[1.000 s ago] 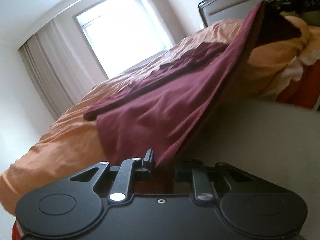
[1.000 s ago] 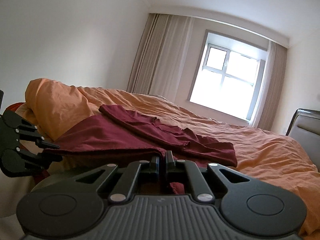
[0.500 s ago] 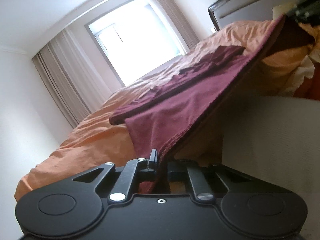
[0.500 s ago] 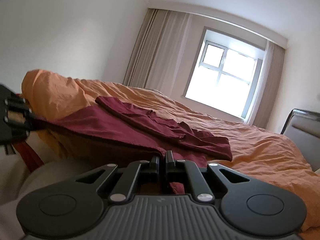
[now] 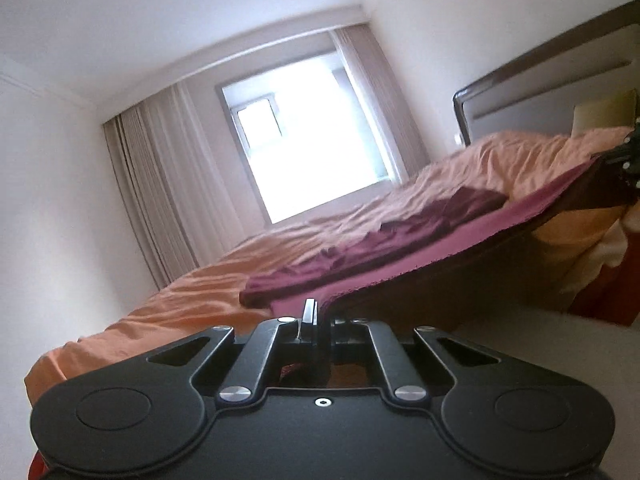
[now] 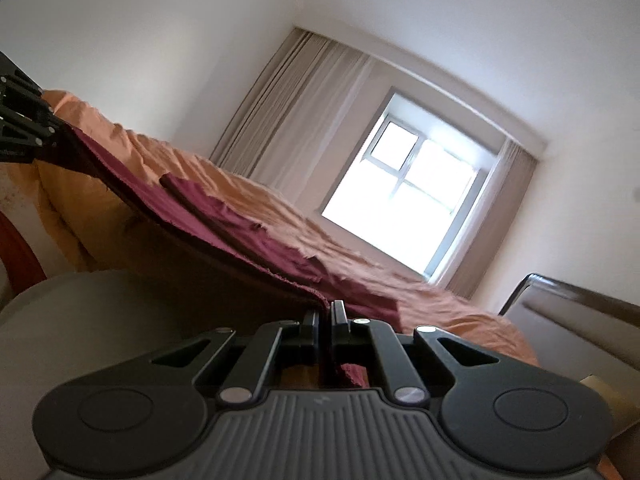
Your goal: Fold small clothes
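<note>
The left claw (image 5: 316,314) is pinched tight on one corner of the maroon garment (image 5: 404,252), its fingers pressed together with the cloth edge between them. The right claw (image 6: 326,316) is likewise clamped on the opposite corner, a scrap of maroon hem showing behind its closed fingers. Between the two grips the near edge of the garment is stretched taut and lifted off the bed (image 5: 192,292), while the far part lies bunched and wrinkled on the orange duvet (image 6: 304,220). In the left wrist view the right claw shows at the far right edge, holding its corner; in the right wrist view the left claw appears at the far left edge in the same way.

Around the work: a bright window (image 6: 404,196) with beige curtains (image 5: 160,192) on both sides fills the far wall. A padded headboard (image 5: 552,92) with a dark frame stands at the head of the bed, a pale pillow (image 5: 600,116) against it. Below the lifted cloth a grey rounded surface (image 6: 80,320) fills the foreground; what it is cannot be told. Something red (image 6: 20,256) shows beside the duvet's hanging edge
</note>
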### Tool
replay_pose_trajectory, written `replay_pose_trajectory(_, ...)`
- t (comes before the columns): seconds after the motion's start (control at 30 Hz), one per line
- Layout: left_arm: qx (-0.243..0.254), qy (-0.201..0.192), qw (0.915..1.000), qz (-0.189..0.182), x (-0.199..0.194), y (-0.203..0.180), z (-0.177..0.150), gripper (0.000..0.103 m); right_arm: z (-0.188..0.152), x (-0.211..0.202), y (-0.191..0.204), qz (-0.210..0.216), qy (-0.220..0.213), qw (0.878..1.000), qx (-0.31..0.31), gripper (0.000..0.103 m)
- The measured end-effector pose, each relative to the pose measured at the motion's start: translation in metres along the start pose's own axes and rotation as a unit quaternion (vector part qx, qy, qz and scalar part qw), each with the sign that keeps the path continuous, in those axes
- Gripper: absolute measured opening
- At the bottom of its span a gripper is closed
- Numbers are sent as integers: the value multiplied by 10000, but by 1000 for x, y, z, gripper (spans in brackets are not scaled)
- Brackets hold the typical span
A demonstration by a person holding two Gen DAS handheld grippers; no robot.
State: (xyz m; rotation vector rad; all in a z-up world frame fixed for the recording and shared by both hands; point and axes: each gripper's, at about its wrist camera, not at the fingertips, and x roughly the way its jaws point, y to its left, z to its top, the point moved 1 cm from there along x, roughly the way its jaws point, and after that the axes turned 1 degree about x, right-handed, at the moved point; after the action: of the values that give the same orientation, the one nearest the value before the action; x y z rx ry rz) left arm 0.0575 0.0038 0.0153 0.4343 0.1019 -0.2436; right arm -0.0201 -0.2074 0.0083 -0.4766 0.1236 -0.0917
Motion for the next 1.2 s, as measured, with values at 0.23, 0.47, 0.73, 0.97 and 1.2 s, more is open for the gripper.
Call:
replay_pose_trajectory(0.23, -564, 89, 9977, -377, -39, 19, 31, 4, 21, -50, -13, -189, -578, 9963, -613, 0)
replay_pose_trajectory(0.47, -185, -125, 9991, -365, -52, 13, 41, 0, 27, -51, -17, 129, -559, 9968, -549, 0)
replay_pose_trajectory(0.73, -267, 683, 9944, -757, -26, 8, 4, 18, -26, -16, 4, 943, 606, 9934, -248, 26)
replay_pose_trajectory(0.97, -680, 1434, 9809, -1126, 7, 5, -29, 59, -72, 8, 14, 1406, 1377, 9803, 142, 61)
replay_pose_trajectory(1.2, -635, 1439, 9794, -1266, 18, -10, -30, 98, -101, 34, 28, 1314, 1654, 9769, 323, 71)
